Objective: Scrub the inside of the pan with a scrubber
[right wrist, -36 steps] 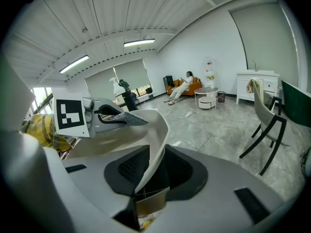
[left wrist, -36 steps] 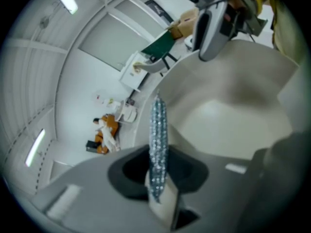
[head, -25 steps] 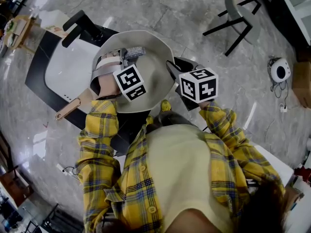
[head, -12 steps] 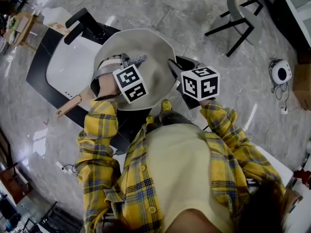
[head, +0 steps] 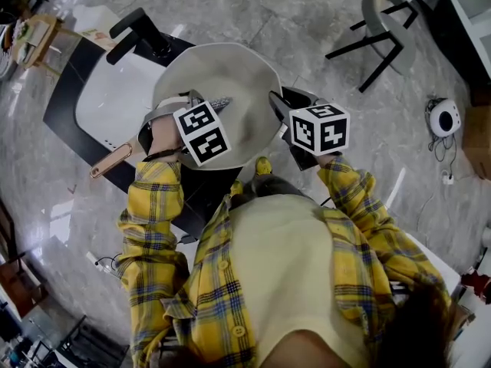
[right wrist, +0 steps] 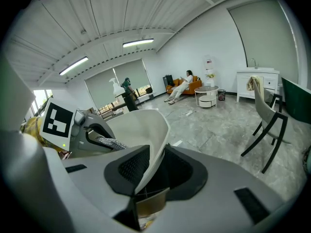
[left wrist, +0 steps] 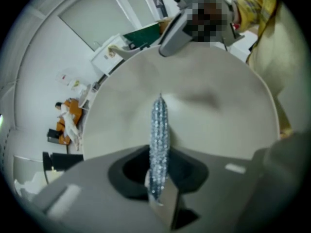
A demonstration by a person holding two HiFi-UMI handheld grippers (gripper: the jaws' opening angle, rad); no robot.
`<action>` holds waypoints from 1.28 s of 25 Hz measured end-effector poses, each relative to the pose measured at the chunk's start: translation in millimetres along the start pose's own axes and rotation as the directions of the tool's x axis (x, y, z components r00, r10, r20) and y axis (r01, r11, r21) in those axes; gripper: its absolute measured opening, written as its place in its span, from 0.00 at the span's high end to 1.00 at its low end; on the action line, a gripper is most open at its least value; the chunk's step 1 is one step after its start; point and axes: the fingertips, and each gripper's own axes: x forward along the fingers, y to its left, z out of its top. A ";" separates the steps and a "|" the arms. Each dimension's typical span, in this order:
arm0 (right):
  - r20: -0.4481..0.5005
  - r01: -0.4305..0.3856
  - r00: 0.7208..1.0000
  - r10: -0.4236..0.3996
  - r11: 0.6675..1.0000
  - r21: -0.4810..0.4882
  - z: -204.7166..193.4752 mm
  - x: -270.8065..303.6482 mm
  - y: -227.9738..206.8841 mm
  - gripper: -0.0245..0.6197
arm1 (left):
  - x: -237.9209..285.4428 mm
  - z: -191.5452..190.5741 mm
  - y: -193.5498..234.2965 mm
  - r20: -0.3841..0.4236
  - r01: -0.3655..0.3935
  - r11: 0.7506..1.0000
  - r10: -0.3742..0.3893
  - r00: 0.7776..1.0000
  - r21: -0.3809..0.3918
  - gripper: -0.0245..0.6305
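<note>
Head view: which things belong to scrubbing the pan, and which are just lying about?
In the job: pan; scrubber, held in the left gripper; right gripper, clamped on the pan's rim.
Lying about: chair; round white device on the floor.

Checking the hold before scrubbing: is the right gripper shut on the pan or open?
Shut: the right gripper pinches the rim of the pan between its jaws, as the right gripper view shows.

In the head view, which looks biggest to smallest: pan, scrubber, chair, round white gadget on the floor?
1. pan
2. chair, though farther from the camera
3. round white gadget
4. scrubber, partly hidden, so the last two are unsure
</note>
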 end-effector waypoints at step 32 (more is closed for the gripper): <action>0.003 0.048 0.999 -0.048 0.999 -0.017 -0.6 1.1 0.3 0.86 | -37.8 6.9 -76.7 0.069 0.396 0.899 -0.414 0.908 0.189 0.83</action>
